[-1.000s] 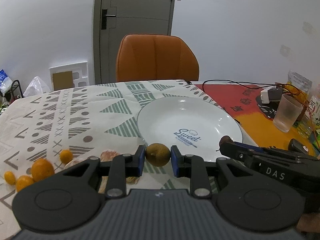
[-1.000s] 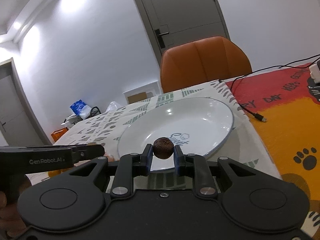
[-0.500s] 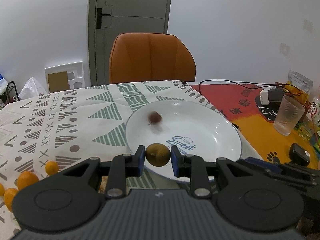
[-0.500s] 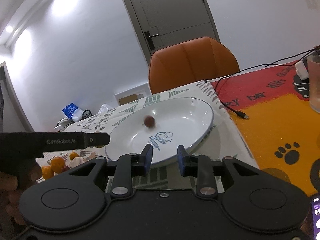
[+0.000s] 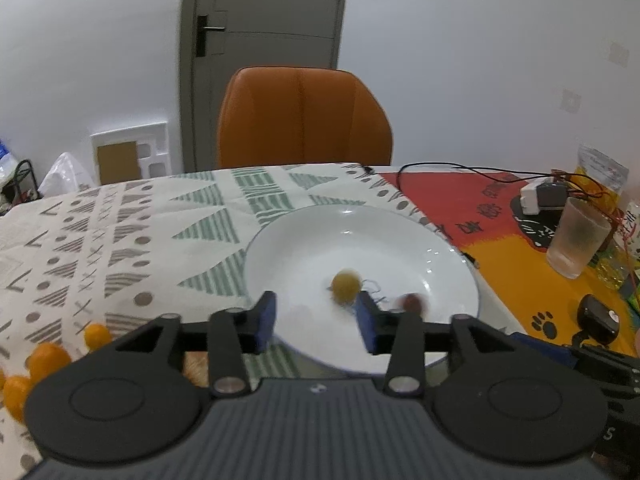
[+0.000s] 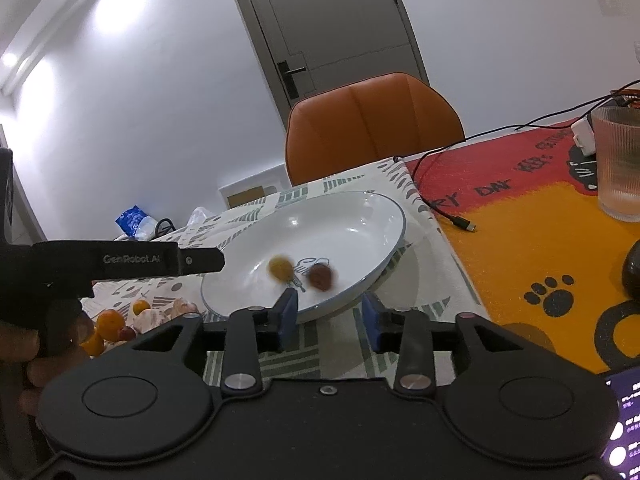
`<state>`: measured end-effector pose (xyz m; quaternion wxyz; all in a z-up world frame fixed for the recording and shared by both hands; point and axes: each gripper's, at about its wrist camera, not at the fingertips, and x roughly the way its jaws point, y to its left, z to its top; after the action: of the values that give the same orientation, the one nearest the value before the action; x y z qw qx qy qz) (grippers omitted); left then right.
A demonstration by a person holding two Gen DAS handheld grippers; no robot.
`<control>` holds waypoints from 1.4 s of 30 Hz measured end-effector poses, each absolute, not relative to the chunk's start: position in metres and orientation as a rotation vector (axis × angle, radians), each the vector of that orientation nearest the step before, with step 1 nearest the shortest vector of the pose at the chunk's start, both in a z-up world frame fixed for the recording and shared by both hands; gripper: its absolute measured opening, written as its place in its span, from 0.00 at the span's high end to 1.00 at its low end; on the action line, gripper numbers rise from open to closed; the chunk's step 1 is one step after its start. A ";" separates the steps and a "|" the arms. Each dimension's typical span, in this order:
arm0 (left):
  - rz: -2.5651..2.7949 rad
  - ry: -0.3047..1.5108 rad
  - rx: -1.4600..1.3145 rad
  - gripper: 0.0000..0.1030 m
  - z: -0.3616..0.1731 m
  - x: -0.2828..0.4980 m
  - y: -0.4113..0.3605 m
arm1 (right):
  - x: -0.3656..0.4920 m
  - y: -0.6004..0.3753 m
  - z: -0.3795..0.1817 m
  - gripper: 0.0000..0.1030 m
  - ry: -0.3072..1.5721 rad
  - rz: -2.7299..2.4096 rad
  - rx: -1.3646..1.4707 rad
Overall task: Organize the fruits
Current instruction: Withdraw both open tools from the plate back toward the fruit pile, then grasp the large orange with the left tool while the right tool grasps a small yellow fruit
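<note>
My left gripper [image 5: 316, 322] stands with its jaws spread wide and nothing between them, above the near rim of the white plate [image 5: 452, 252]. My right gripper [image 6: 330, 316] is just as wide apart and bare, just short of the plate's near edge [image 6: 384, 216]. Two fruits lie inside the plate, both blurred: a small yellow fruit [image 5: 346, 285] near the printed logo in the middle, and a small brown fruit [image 5: 412, 302] close beside it toward the near rim. From the right camera the yellow one [image 6: 280, 267] sits left of the brown one [image 6: 321, 276], apart from it. The plate rests on the patterned tablecloth [image 5: 120, 232]. Several small oranges [image 5: 50, 358] cluster at the near left edge of the table. A ribbed glass [image 5: 576, 240] stands at the right side, on the red and orange mat [image 6: 532, 232].
</note>
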<state>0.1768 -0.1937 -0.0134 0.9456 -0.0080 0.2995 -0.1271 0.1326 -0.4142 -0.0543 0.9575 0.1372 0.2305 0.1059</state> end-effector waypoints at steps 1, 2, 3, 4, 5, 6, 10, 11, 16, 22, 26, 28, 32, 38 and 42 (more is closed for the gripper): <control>-0.253 0.608 -0.018 0.48 -0.013 0.175 -0.191 | 0.133 -0.413 -0.055 0.58 0.470 0.214 0.279; -0.245 0.605 -0.019 0.43 -0.014 0.173 -0.187 | 0.133 -0.411 -0.055 0.56 0.472 0.217 0.278; -0.237 0.605 -0.019 0.41 -0.014 0.171 -0.183 | 0.133 -0.410 -0.056 0.54 0.474 0.220 0.278; -0.227 0.606 -0.019 0.38 -0.014 0.170 -0.180 | 0.133 -0.408 -0.056 0.49 0.476 0.222 0.277; -0.218 0.608 -0.021 0.35 -0.013 0.169 -0.176 | 0.133 -0.406 -0.056 0.44 0.477 0.222 0.277; -0.211 0.609 -0.028 0.34 -0.013 0.167 -0.172 | 0.133 -0.403 -0.056 0.41 0.475 0.222 0.276; -0.186 0.592 -0.061 0.21 -0.009 0.160 -0.154 | 0.132 -0.396 -0.055 0.24 0.463 0.226 0.280; -0.180 0.587 -0.062 0.20 -0.009 0.158 -0.151 | 0.132 -0.395 -0.055 0.19 0.461 0.229 0.284; -0.157 0.586 -0.070 0.18 -0.006 0.151 -0.138 | 0.130 -0.387 -0.052 0.00 0.445 0.231 0.270; -0.132 0.569 -0.078 0.14 -0.003 0.142 -0.124 | 0.129 -0.377 -0.048 0.00 0.442 0.244 0.260; -0.109 0.564 -0.082 0.14 -0.001 0.137 -0.114 | 0.128 -0.368 -0.046 0.00 0.443 0.244 0.249; -0.094 0.561 -0.088 0.14 -0.001 0.135 -0.108 | 0.127 -0.364 -0.046 0.00 0.442 0.247 0.244; -0.069 0.566 -0.107 0.14 -0.002 0.133 -0.094 | 0.128 -0.355 -0.046 0.00 0.446 0.269 0.237; -0.036 0.581 -0.116 0.14 -0.007 0.128 -0.075 | 0.129 -0.341 -0.045 0.00 0.454 0.300 0.223; -0.015 0.585 -0.119 0.14 -0.007 0.125 -0.061 | 0.131 -0.329 -0.045 0.00 0.465 0.336 0.220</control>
<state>0.1249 -0.0610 -0.0071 0.9558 -0.0586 0.2882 -0.0073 0.1313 -0.3291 -0.0453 0.9531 0.1082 0.2289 0.1656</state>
